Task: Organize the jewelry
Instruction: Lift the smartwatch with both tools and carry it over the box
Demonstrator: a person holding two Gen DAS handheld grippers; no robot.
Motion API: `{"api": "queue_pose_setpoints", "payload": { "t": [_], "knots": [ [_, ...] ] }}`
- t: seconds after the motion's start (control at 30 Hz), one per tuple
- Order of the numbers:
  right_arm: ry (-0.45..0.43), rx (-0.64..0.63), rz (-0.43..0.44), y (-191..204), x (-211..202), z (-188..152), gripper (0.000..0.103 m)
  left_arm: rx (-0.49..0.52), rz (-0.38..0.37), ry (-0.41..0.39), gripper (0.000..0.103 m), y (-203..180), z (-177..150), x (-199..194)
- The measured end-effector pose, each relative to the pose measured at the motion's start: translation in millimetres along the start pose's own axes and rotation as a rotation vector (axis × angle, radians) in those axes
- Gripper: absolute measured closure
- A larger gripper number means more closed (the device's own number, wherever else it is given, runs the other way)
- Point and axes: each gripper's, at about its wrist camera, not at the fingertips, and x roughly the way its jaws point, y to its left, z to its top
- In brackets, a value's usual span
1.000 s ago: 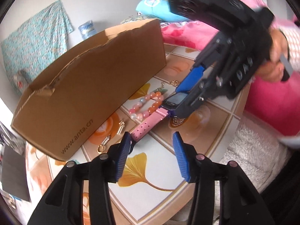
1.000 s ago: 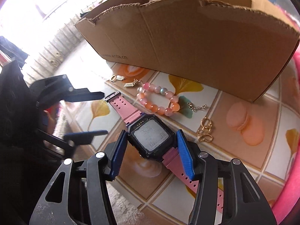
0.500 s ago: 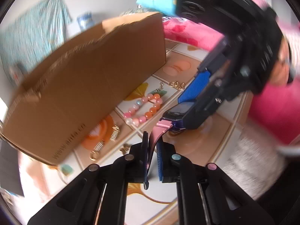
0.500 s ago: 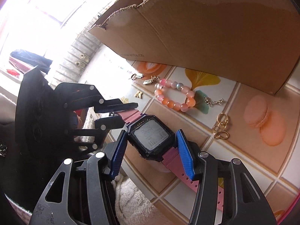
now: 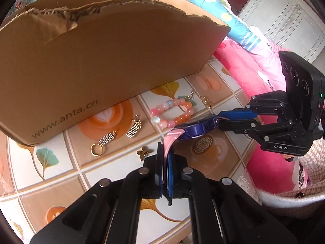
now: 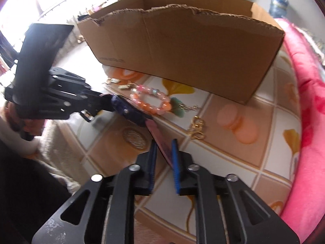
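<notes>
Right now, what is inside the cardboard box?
Above the torn front edge of the cardboard box, only the bare upper part of its far inner wall shows. The front wall hides the bottom, so I cannot tell whether any jewelry lies inside.

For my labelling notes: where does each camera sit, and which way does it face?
Left wrist: rides the left gripper, faces the cardboard box; own jaws show, shut on the strap of the pink watch.
Right wrist: rides the right gripper, faces the same box; own jaws show, holding the other strap.
Shared: box, watch, bead bracelet, each other's gripper.
</notes>
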Motion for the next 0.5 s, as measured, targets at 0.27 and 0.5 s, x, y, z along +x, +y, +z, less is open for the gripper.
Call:
{"api": "queue_pose_setpoints", "payload": {
  "t": [0.27, 0.5],
  "knots": [
    [-0.099, -0.044, -0.141, 16, -44, 7, 0.102, 0.035, -0.012, -0.078, 0.1, -4, 5, -22],
    [-0.235, -0.111, -0.198, 42, -106, 42, 0.102, 0.068, 0.004, -0.204, 0.1, -20, 34, -99]
  ]
}}
